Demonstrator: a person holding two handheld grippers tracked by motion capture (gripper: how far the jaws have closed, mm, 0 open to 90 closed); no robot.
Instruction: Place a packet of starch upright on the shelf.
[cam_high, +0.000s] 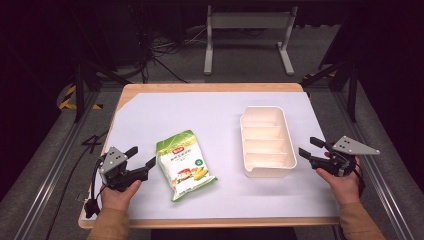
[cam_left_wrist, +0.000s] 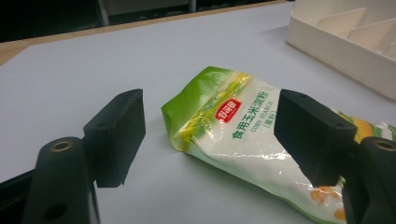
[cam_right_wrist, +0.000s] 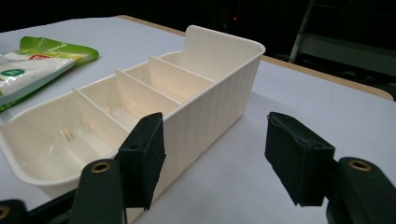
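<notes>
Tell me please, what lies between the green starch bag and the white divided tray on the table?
Nothing: in the high view, only bare white table cover separates the starch bag from the divided tray.

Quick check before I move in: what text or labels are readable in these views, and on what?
"CORN STARCH" on the green and white bag, under a line of green Chinese characters: "食用玉米淀粉".
Red brand badge on the bag: too small to read.
Green round mark on the bag: too small.
Cream divided tray: no text.
</notes>
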